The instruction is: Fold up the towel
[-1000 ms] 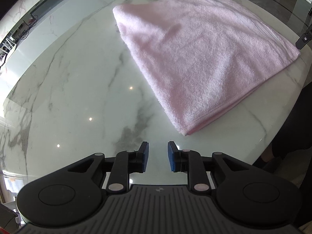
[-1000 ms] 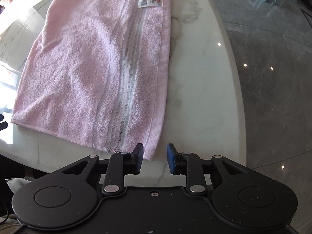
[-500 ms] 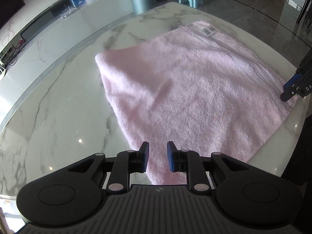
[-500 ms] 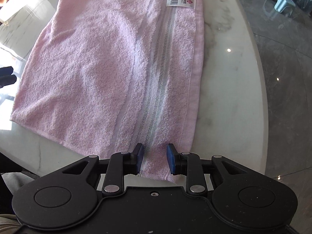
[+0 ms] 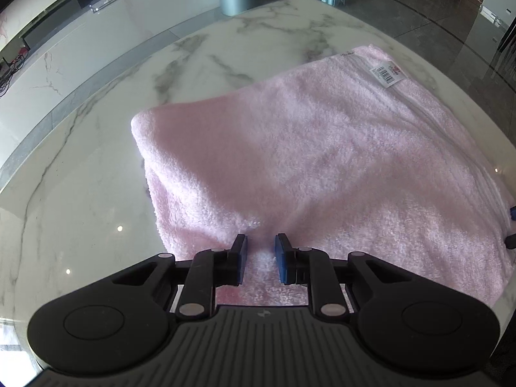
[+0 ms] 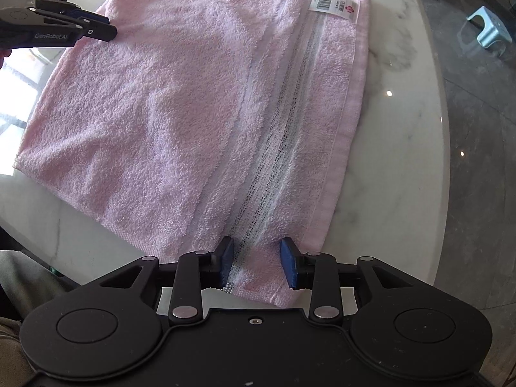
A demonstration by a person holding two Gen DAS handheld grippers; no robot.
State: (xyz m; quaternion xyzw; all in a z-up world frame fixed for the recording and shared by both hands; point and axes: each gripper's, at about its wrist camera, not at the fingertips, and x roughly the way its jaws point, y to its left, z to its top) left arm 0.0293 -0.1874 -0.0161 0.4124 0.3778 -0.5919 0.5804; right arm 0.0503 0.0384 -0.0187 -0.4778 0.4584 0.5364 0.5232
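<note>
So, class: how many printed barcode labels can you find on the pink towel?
1. A single white barcode label sits at the far corner of the pink towel, beside its woven stripe band. Others could be hidden in the fold.

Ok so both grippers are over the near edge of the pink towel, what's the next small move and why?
Probably lower the right hand-held gripper a touch and close on the towel edge. Its jaws are opening, straddling the near hem by the white woven stripe, pads not pressing yet. The left hand-held gripper sits over the other near corner, so both could then lift together for the fold.
</note>
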